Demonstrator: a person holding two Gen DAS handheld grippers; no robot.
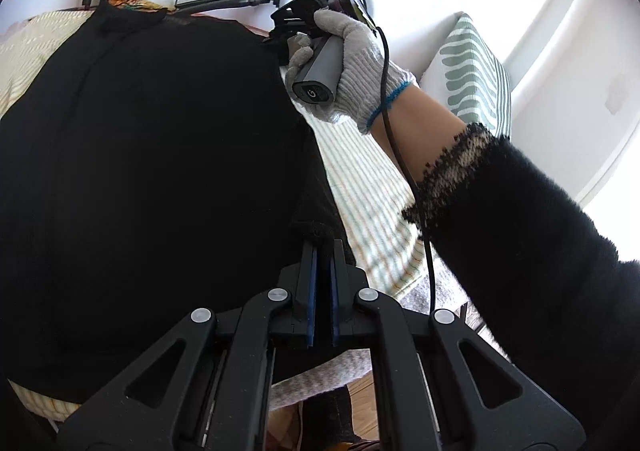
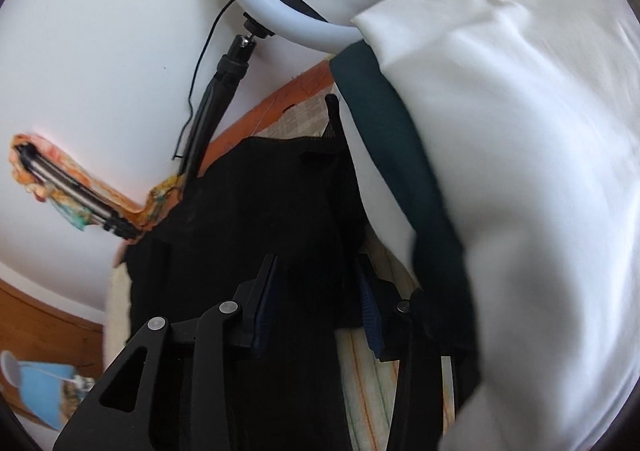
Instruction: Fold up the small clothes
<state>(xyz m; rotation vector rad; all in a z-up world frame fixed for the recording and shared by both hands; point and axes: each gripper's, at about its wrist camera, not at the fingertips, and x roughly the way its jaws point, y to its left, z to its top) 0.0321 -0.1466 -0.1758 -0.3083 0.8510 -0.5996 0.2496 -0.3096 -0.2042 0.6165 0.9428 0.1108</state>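
The left gripper [image 1: 323,247] pinches the black garment's [image 1: 152,171] near corner; the right gripper [image 2: 320,279] (fingers spread) hovers over its far edge, grasping nothing.

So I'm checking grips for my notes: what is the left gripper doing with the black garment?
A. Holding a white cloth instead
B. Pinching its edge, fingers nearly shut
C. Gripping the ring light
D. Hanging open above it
B: in the left wrist view the left gripper has its fingers nearly together on the edge of the black garment.
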